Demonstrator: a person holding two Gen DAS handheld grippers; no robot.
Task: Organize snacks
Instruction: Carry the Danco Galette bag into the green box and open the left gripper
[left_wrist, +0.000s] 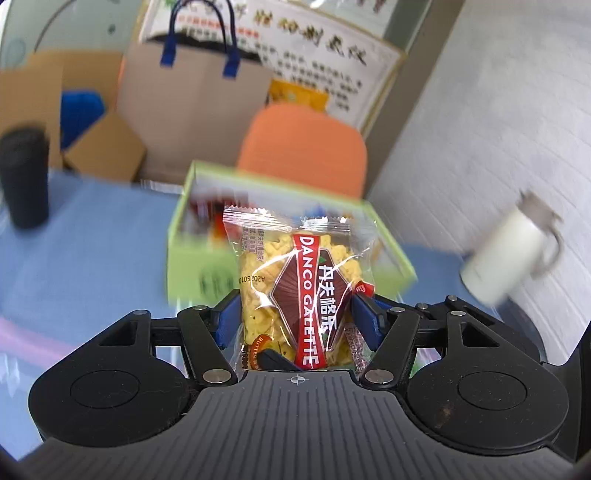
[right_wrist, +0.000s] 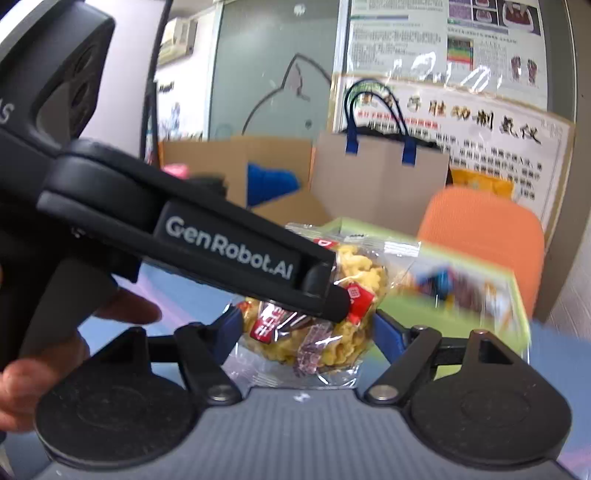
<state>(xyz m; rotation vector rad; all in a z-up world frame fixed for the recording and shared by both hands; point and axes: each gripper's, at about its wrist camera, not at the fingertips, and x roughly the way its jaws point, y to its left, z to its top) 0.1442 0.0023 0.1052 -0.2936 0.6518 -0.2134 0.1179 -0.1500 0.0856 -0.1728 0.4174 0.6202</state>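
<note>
Left wrist view, packet: a clear Danco Galette biscuit packet (left_wrist: 295, 291) stands upright between the left gripper (left_wrist: 291, 317), its blue pads pressing both sides — raised off the blue table (left_wrist: 92, 240), judged ready for carrying to the box.
Right wrist view, second packet: a similar biscuit packet (right_wrist: 314, 332) sits between the right gripper (right_wrist: 306, 332); whether the pads press it or stand just clear, I cannot tell.
Crossing: the left gripper's black finger (right_wrist: 325, 295) lies across that second packet — both hands work close together.
Green box (left_wrist: 181, 236): open, beyond the packets toward the table's far edge; it holds blurred wrapped snacks, kinds unclear.
Beside it: a white mug (left_wrist: 509, 251) tilted in the blur, near the table's right edge; a black tumbler (left_wrist: 24, 177) at the left edge.
</note>
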